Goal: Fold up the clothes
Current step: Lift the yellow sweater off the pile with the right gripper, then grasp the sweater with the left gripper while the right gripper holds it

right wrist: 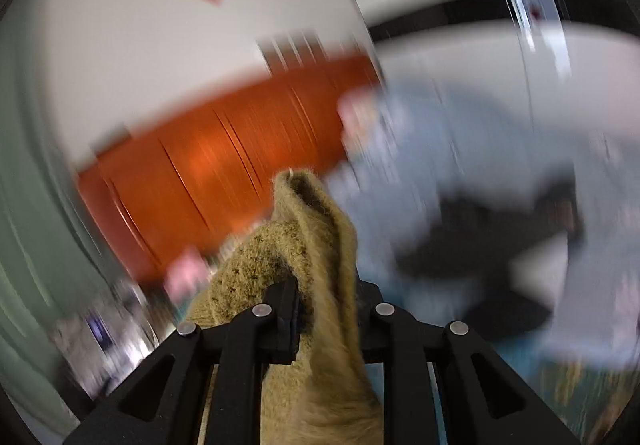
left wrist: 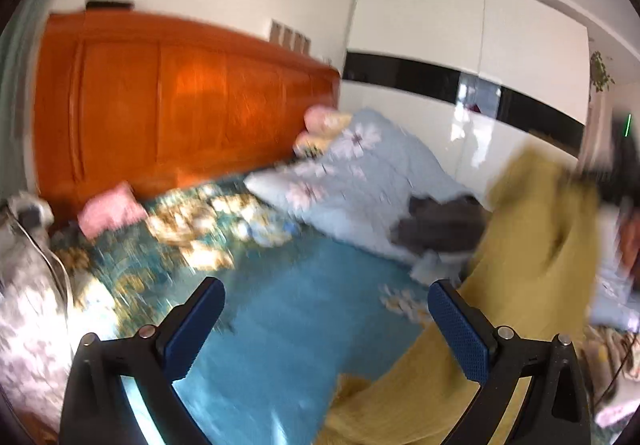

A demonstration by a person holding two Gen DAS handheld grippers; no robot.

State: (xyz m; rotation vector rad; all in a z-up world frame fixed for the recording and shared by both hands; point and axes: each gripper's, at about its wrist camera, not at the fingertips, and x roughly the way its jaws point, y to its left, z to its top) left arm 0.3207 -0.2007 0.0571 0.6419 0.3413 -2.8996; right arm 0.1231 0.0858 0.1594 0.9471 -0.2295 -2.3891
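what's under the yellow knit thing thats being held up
The yellow knit garment hangs from the right gripper over the blue bedspread. Its lower part rests on that bedspread; whatever lies beneath its folds is covered.

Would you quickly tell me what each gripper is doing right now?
Left gripper: open, holding nothing.
Right gripper: closed on the mustard knit garment.
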